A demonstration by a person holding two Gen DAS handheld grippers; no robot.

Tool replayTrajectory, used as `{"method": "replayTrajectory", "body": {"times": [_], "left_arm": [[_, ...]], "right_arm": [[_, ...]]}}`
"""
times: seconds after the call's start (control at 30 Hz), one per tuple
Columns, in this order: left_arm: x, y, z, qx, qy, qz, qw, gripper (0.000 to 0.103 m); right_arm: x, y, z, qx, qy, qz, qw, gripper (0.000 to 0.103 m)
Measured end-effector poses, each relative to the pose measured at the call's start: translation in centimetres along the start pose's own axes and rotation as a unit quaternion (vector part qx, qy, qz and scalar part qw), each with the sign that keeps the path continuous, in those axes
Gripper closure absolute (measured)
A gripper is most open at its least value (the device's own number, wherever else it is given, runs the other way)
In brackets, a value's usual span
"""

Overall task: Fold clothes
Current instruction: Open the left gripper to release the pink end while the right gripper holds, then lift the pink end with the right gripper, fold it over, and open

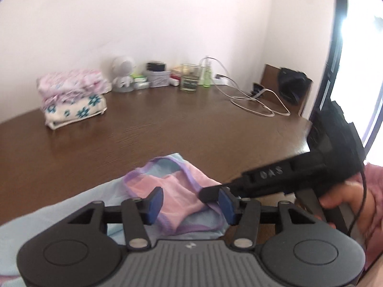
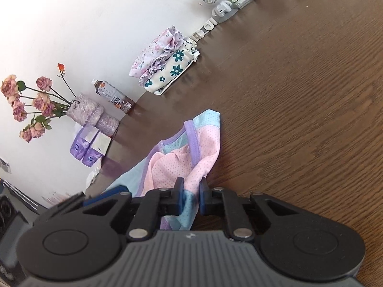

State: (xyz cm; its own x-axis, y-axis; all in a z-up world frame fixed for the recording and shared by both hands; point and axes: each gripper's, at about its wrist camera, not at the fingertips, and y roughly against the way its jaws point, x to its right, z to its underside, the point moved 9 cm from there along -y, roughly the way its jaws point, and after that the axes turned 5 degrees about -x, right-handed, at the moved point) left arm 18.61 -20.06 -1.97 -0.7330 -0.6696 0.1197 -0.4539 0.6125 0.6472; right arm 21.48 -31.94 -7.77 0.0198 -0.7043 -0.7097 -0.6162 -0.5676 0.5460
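Brown wooden table [image 1: 167, 124] against white wall | right gripper [image 2: 191, 197] pinching pink-blue garment [image 2: 191, 148], cloth between pads | left gripper [image 1: 190, 205] spread wide over same garment, not gripping | one folded stack [image 1: 71, 98] well apart by wall | one bottle [image 2: 112, 95], label unreadable | "OAS" on right gripper body

garment [image 1: 177, 191] on table [image 1: 167, 124] near edge | folded stack [image 1: 71, 95] behind, by wall [image 1: 143, 19]
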Motion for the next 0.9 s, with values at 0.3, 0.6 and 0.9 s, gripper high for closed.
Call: {"method": "replayTrajectory", "body": {"times": [0.3,0.6,0.9], "left_arm": [[-2.3,-1.0,-0.5,-0.018,0.028,-0.01,0.9994,0.053],[-4.4,-1.4,-0.1,-0.018,0.065,-0.035,0.9971,0.054],[-8.0,-0.5,1.1,-0.011,0.159,-0.069,0.9849,0.054]], "right_arm": [[0.9,-0.1,-0.5,0.02,-0.059,-0.012,0.998,0.084],[0.4,-0.4,-0.7,0.037,-0.044,-0.003,0.998,0.092],[-3.1,0.6,-1.0,0.065,0.107,0.064,0.99,0.093]]}}
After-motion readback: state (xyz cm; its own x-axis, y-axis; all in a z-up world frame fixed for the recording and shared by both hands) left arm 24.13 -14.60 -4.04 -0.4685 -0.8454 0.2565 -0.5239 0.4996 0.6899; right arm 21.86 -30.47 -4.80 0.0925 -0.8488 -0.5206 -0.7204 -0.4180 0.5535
